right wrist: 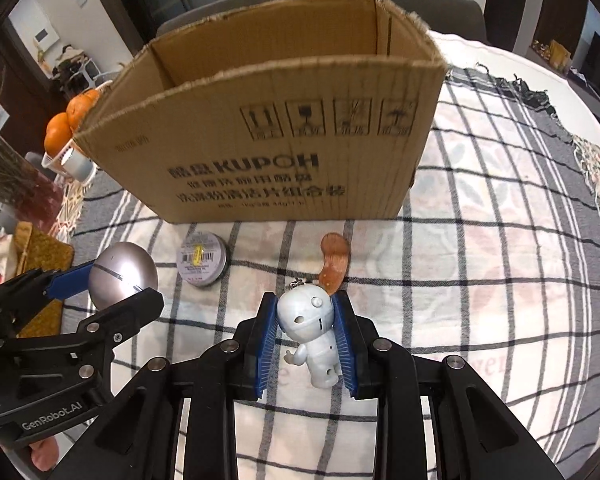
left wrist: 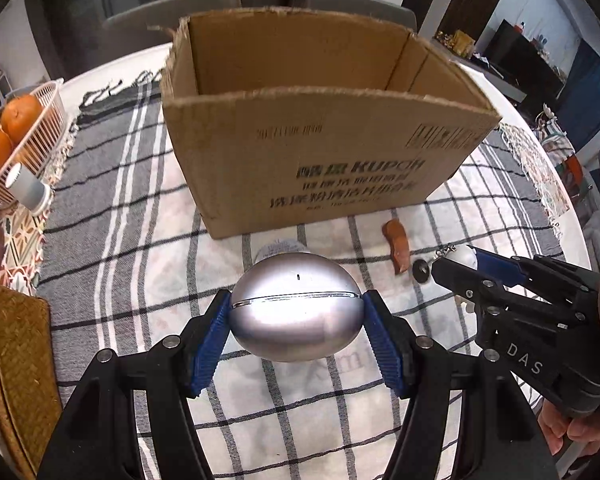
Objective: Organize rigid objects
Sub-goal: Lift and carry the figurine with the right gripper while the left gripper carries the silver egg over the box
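Silver egg-shaped case (left wrist: 296, 312) being pinched by left tongs (left wrist: 296, 336), white robot figurine (right wrist: 310, 328) by right tongs (right wrist: 306, 340), before cardboard box (left wrist: 320, 152).

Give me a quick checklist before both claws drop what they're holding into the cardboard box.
1. Left claw grips the silver egg: ok, both pads press its sides.
2. Right claw grips the white figure: ok, pinched between the pads.
3. Both loads clear of the cloth: ok, they look lifted.
4. Box open on top: ok, no flaps in the way.
5. Room inside the box: cannot tell, its floor is hidden.
6. Items left on the cloth: not ok, the tin and the brown piece lie in front of the box.
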Action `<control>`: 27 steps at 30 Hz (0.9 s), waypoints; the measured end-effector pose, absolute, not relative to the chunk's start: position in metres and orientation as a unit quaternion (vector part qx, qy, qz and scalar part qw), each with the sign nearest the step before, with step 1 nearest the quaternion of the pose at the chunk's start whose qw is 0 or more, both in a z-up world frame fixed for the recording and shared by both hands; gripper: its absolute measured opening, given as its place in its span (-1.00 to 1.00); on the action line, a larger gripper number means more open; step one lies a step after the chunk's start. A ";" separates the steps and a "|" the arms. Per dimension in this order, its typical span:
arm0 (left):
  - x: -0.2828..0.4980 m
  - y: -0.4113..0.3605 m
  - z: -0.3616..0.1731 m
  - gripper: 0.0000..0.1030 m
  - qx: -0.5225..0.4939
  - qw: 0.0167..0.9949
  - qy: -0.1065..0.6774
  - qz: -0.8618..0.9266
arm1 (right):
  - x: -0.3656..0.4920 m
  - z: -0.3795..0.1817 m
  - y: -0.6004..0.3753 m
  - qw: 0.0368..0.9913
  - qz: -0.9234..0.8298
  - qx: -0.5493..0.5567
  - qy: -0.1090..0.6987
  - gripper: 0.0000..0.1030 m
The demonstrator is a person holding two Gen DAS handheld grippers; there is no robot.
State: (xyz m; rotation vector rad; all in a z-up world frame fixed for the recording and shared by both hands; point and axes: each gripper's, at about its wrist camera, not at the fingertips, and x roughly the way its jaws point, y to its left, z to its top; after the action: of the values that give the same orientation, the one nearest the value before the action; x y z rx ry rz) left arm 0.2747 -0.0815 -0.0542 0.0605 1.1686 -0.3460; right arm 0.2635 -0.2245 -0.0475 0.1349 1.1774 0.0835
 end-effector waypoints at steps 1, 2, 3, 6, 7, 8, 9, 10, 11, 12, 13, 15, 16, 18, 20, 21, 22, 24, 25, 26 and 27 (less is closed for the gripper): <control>0.274 -0.082 -0.051 0.25 0.029 0.822 0.545 -0.163 | 0.264 -0.047 -0.223 0.831 0.039 0.063 0.552 -0.43; 0.274 -0.082 -0.048 0.25 0.029 0.824 0.541 -0.164 | 0.265 -0.045 -0.221 0.833 0.039 0.062 0.548 -0.43; 0.273 -0.081 -0.044 0.25 0.029 0.826 0.538 -0.165 | 0.264 -0.041 -0.221 0.836 0.038 0.063 0.544 -0.43; 0.271 -0.081 -0.034 0.25 0.028 0.832 0.528 -0.168 | 0.262 -0.034 -0.220 0.843 0.038 0.063 0.533 -0.43; 0.270 -0.082 -0.030 0.25 0.028 0.835 0.523 -0.170 | 0.261 -0.031 -0.219 0.846 0.038 0.063 0.529 -0.43; 0.270 -0.082 -0.026 0.25 0.027 0.837 0.519 -0.171 | 0.260 -0.026 -0.220 0.849 0.037 0.062 0.523 -0.43; 0.270 -0.082 -0.022 0.25 0.027 0.839 0.516 -0.172 | 0.259 -0.023 -0.219 0.852 0.037 0.061 0.519 -0.43; 0.269 -0.083 -0.019 0.25 0.027 0.841 0.512 -0.173 | 0.258 -0.019 -0.219 0.854 0.036 0.062 0.515 -0.43; 0.269 -0.083 -0.015 0.25 0.026 0.843 0.508 -0.175 | 0.258 -0.015 -0.219 0.857 0.037 0.062 0.511 -0.43; 0.269 -0.083 -0.013 0.25 0.025 0.844 0.506 -0.176 | 0.257 -0.010 -0.219 0.860 0.037 0.061 0.505 -0.43; 0.268 -0.084 -0.010 0.25 0.024 0.846 0.503 -0.178 | 0.256 -0.007 -0.220 0.862 0.037 0.060 0.502 -0.43; 0.268 -0.085 -0.002 0.25 0.024 0.850 0.495 -0.181 | 0.254 0.002 -0.219 0.868 0.036 0.057 0.492 -0.43; 0.268 -0.085 0.002 0.25 0.024 0.852 0.491 -0.182 | 0.254 0.006 -0.220 0.871 0.036 0.057 0.487 -0.43; 0.267 -0.085 0.008 0.25 0.024 0.854 0.485 -0.185 | 0.253 0.015 -0.220 0.876 0.035 0.056 0.477 -0.43; 0.267 -0.086 0.015 0.25 0.024 0.858 0.478 -0.187 | 0.251 0.021 -0.219 0.880 0.035 0.056 0.470 -0.43; 0.267 -0.086 0.018 0.25 0.024 0.859 0.475 -0.188 | 0.250 0.025 -0.219 0.883 0.035 0.056 0.464 -0.43; 0.267 -0.086 0.022 0.25 0.024 0.861 0.471 -0.189 | 0.250 0.029 -0.219 0.886 0.035 0.055 0.460 -0.43; 0.268 -0.086 0.028 0.25 0.023 0.864 0.465 -0.191 | 0.249 0.038 -0.219 0.891 0.036 0.053 0.450 -0.43; 0.269 -0.086 0.033 0.25 0.022 0.866 0.462 -0.190 | 0.249 0.040 -0.219 0.892 0.037 0.054 0.447 -0.43; 0.270 -0.087 0.036 0.25 0.022 0.868 0.458 -0.191 | 0.250 0.044 -0.219 0.894 0.037 0.055 0.444 -0.43; 0.270 -0.086 0.038 0.25 0.021 0.869 0.456 -0.191 | 0.250 0.049 -0.219 0.896 0.039 0.055 0.439 -0.43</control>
State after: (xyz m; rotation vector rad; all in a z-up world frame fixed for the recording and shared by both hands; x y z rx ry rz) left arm 0.2696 -0.0863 0.0380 0.0448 0.9534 -0.4004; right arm 0.2505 -0.2190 0.0491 0.1138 0.9095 0.0800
